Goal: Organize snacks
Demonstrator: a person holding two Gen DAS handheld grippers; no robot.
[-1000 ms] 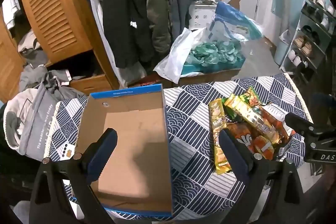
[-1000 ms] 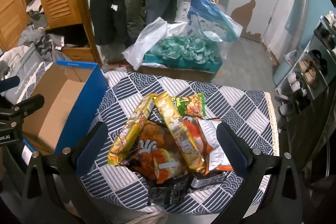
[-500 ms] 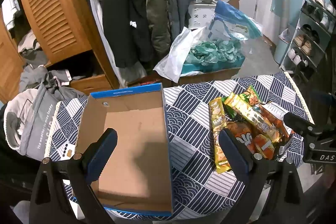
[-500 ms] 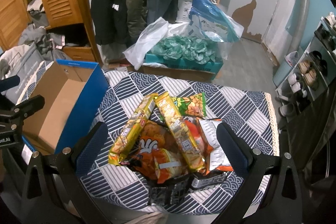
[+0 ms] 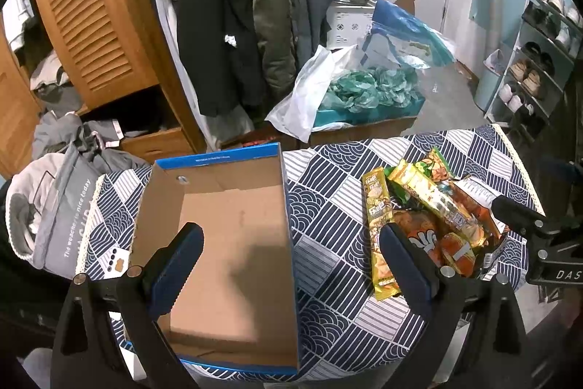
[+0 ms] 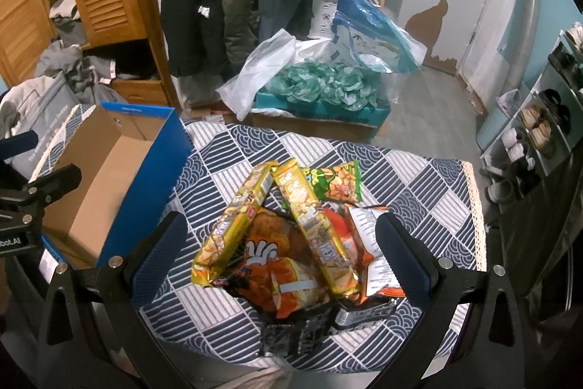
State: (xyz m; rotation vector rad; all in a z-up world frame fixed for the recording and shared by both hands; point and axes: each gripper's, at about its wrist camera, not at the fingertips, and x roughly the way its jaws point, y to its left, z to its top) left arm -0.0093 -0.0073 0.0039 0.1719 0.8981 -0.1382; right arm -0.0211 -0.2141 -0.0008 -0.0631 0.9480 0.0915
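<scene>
I have my right hand-held gripper [image 6: 278, 239] spread wide and empty, hovering above the snack pile [image 6: 291, 243] so that the packets sit between its two fingers in view; I judge that puts it ready to drop onto one of them. My left hand-held gripper [image 5: 291, 257] is likewise wide open and holds nothing, poised above the cardboard box [image 5: 226, 236], I think to steady it or to take a handover there. The box is my landmark: it stands open-topped and empty on the patterned tabletop [image 5: 328, 206], its blue outer wall facing the pile, which suits it as the place the snacks are meant to go. The pile lies to the right of the box, apart from it, with a strip of bare cloth between. On top, two long yellow packets [image 6: 309, 225] lean across an orange bag [image 6: 277, 265], and a green peanut packet [image 6: 339, 183] lies at the far edge of the heap. Since the long ones rest uppermost and loose, I reckon they are the easiest first pick.
</scene>
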